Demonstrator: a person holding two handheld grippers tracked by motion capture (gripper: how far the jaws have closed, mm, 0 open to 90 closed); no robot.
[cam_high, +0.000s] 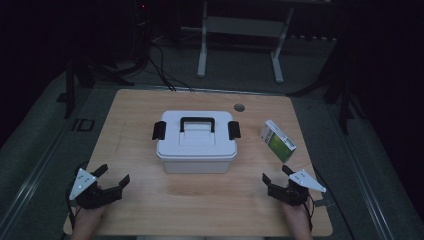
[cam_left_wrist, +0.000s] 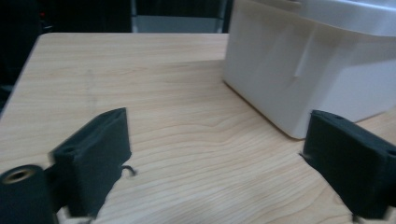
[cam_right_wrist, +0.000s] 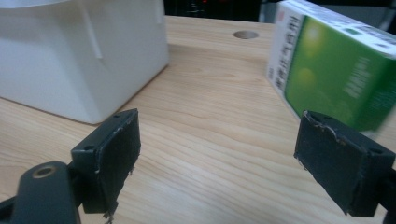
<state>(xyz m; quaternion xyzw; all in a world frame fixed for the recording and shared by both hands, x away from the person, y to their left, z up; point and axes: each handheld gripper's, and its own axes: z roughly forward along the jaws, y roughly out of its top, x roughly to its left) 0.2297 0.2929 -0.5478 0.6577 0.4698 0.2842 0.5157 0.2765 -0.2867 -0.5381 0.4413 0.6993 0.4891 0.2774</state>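
A white lidded storage box (cam_high: 196, 142) with a black handle and latches sits mid-table (cam_high: 150, 210); a green-and-white carton (cam_high: 278, 140) lies just to its right. The left gripper (cam_high: 114, 175) and right gripper (cam_high: 275, 174) rest near the table's front corners, jaws spread, nothing between them.

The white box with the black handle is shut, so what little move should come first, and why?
Probably the left hand-held gripper should ease forward to the black latch on its side of the white box. Both latches look folded against the closed lid, both hand-held grippers stand open and empty near the table's front edge, and the green carton lies outside the box.
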